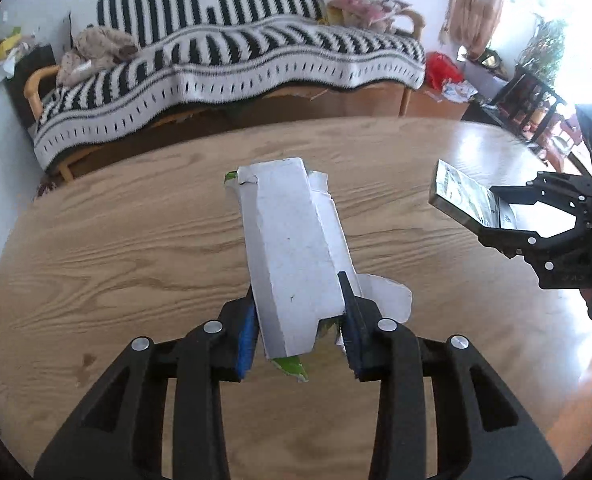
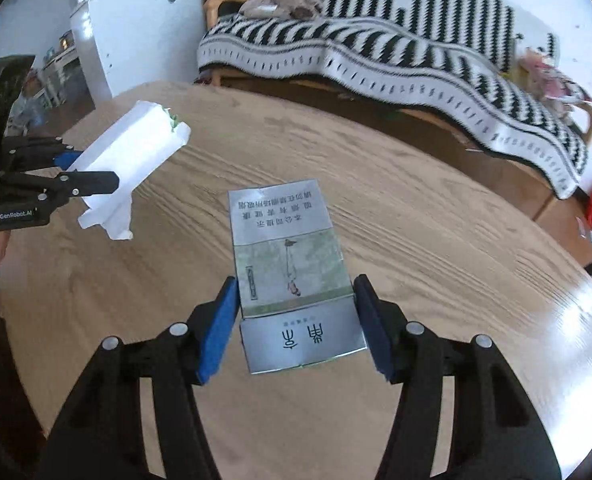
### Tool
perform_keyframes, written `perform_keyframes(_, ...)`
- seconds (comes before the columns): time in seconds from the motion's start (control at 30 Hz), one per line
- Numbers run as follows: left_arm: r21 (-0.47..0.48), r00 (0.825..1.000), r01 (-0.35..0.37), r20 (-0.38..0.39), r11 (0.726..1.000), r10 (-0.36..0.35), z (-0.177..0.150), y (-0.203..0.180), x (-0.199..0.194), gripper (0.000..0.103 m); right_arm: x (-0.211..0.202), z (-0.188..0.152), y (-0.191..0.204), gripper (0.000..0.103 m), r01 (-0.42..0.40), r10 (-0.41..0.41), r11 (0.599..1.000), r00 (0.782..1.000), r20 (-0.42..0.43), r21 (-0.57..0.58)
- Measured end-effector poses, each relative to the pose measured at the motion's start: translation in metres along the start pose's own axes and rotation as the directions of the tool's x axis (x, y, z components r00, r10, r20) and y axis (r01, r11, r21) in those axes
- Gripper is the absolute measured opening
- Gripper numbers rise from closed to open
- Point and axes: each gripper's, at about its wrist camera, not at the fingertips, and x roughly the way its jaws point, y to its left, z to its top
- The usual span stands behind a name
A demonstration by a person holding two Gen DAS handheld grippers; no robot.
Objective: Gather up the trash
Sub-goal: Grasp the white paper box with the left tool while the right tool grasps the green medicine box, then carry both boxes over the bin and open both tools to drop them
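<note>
My left gripper (image 1: 298,320) is shut on a torn white cardboard box (image 1: 292,248) with a green printed side, held above the round wooden table (image 1: 116,240). The box also shows at the left of the right wrist view (image 2: 128,160), with the left gripper (image 2: 72,176) on it. My right gripper (image 2: 296,320) is shut on a flattened silver-and-green cigarette pack (image 2: 288,264) with Chinese print, held above the table (image 2: 436,248). The pack (image 1: 464,196) and right gripper (image 1: 504,220) show at the right of the left wrist view.
A sofa with a black-and-white striped blanket (image 1: 232,60) stands beyond the table. A white cabinet (image 2: 136,32) is at the far left. A red bag (image 1: 440,68) and a plant stand (image 1: 536,80) sit on the floor near the window.
</note>
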Motion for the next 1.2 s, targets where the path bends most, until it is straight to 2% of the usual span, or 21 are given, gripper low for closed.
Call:
perform_keyframes(0.1, -0.001, 0.999, 0.019, 0.046, 1.0, -0.019, -0.004, -0.015, -0.037, 0.035, -0.035, -0.008, -0.003, 0.058, 0.026, -0.026, 0.999, 0.999, 0.021, 0.045)
perform_keyframes(0.27, 0.001, 0.992, 0.085, 0.09, 0.996, -0.084, -0.019, -0.047, -0.09, 0.035, -0.116, -0.043, -0.008, 0.058, 0.069, -0.083, 0.985, 0.993, 0.086, 0.156)
perform_keyframes(0.43, 0.039, 0.978, 0.195, 0.074, 0.98, -0.197, -0.037, -0.106, -0.117, 0.035, -0.206, -0.113, -0.018, 0.058, 0.118, -0.162, 0.957, 0.976, 0.148, 0.264)
perform_keyframes(0.57, 0.124, 0.951, 0.291, 0.074, 0.949, -0.302, -0.056, -0.175, -0.14, 0.035, -0.268, -0.173, -0.031, 0.058, 0.156, -0.228, 0.921, 0.959, 0.17, 0.357)
perform_keyframes(0.73, 0.198, 0.9, 0.43, -0.018, 0.881, -0.435, -0.093, -0.259, -0.148, 0.035, -0.339, -0.251, -0.042, 0.058, 0.218, -0.329, 0.847, 0.931, 0.157, 0.485)
perform_keyframes(0.87, 0.243, 0.861, 0.507, -0.101, 0.827, -0.498, -0.129, -0.312, -0.147, 0.035, -0.361, -0.302, -0.034, 0.058, 0.228, -0.36, 0.807, 0.921, 0.148, 0.544)
perform_keyframes(0.93, 0.251, 0.85, 0.526, -0.143, 0.813, -0.506, -0.149, -0.332, -0.142, 0.035, -0.356, -0.331, -0.024, 0.058, 0.241, -0.368, 0.789, 0.922, 0.12, 0.566)
perform_keyframes(0.97, 0.252, 0.851, 0.525, -0.158, 0.813, -0.501, -0.156, -0.338, -0.139, 0.035, -0.352, -0.345, -0.019, 0.058, 0.25, -0.376, 0.777, 0.92, 0.107, 0.578)
perform_keyframes(1.07, 0.296, 0.884, 0.468, -0.172, 0.833, -0.435, -0.182, -0.358, -0.125, 0.035, -0.325, -0.389, -0.011, 0.058, 0.246, -0.373, 0.706, 0.927, 0.053, 0.664)
perform_keyframes(1.17, 0.265, 0.887, 0.46, -0.192, 0.847, -0.421, -0.194, -0.36, -0.107, 0.035, -0.297, -0.427, -0.007, 0.058, 0.162, -0.309, 0.613, 0.95, 0.046, 0.773)
perform_keyframes(1.2, 0.257, 0.886, 0.459, -0.198, 0.85, -0.418, -0.198, -0.361, -0.104, 0.035, -0.289, -0.432, -0.003, 0.058, 0.147, -0.294, 0.6, 0.955, 0.046, 0.786)
